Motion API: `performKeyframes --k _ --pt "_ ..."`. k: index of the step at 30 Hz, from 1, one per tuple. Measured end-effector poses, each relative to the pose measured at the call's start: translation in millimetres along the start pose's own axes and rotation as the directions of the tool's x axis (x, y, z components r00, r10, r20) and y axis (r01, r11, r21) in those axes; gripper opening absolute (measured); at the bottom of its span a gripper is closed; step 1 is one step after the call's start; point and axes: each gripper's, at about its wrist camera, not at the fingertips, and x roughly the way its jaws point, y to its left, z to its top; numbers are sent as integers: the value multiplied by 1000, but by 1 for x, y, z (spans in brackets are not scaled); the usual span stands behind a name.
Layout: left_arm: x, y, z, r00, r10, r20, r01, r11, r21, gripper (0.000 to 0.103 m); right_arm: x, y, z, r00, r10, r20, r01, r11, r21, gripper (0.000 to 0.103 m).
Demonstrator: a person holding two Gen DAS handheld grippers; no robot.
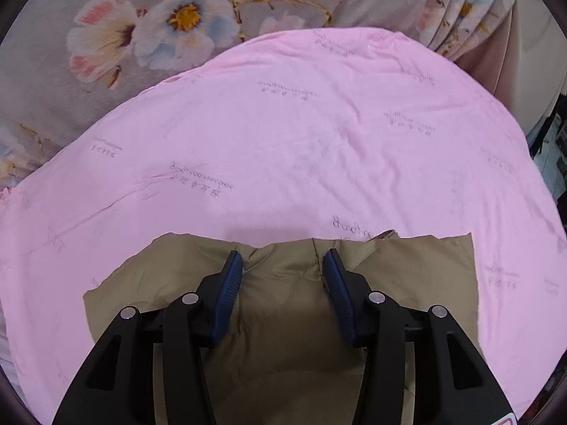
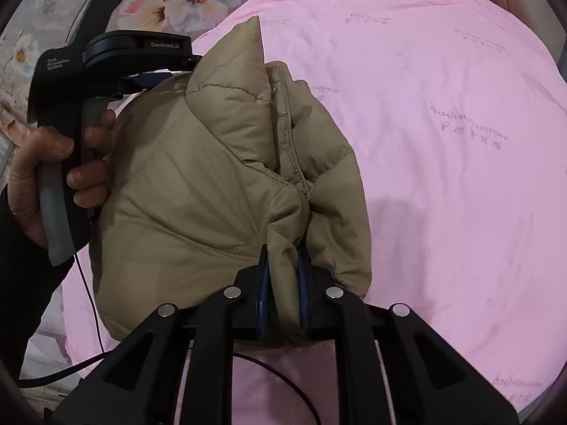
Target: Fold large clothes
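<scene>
A tan quilted jacket (image 1: pixel 283 318) lies bunched on a pink sheet (image 1: pixel 283 124). In the left wrist view my left gripper (image 1: pixel 282 267) hovers over the jacket's far edge, jaws open, with puffed fabric lying loosely between the blue pads (image 1: pixel 230 283). In the right wrist view my right gripper (image 2: pixel 283 276) is shut on a pinched fold of the jacket (image 2: pixel 198 184) at its near edge. The left gripper (image 2: pixel 156 79) shows at the jacket's far left side, held by a hand (image 2: pixel 85 163), its fingertips mostly hidden behind the fabric.
The pink sheet (image 2: pixel 443 177) covers a bed with a grey floral cover (image 1: pixel 106 35) beyond it. A thin black cable (image 2: pixel 88 301) trails across the sheet below the hand. Curtains (image 1: pixel 471 7) hang at the far right.
</scene>
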Motion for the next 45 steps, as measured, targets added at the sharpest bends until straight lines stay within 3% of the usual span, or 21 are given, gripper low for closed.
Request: performKeyframes --k 9,18,23,25,29,33,38,41,45 --pt "58 -15 -5 998 42 -35 -42 999 8 47 33 -19 4 1000 -20 -21 20 999 24 14" --pt "74 -22 -13 996 90 1 -90 996 21 47 49 -17 4 1000 -28 -7 28 1000 -12 14" --pt "74 -22 -12 995 99 -10 -98 995 22 47 39 -16 11 999 -34 -6 33 998 -50 15" --pt "62 -17 -10 995 100 -21 -99 995 17 50 24 -14 15 997 -75 -20 74 996 -45 19" --pt "-15 18 -15 995 73 73 -67 995 -78 50 -43 -6 29 990 -78 122 87 994 -73 23" --pt "-71 74 -40 984 157 84 -136 966 -220 56 -74 20 61 974 -91 208 126 980 -157 23" --pt "-68 122 -81 987 157 -14 -151 911 -385 56 -41 65 98 975 -87 205 139 956 -258 23" --pt "-54 118 -96 987 153 -53 -161 898 -409 56 -6 79 98 979 -87 185 137 952 -273 23" --pt "-44 104 -98 977 210 -41 -209 895 -394 56 30 75 96 980 -125 154 163 950 -268 23"
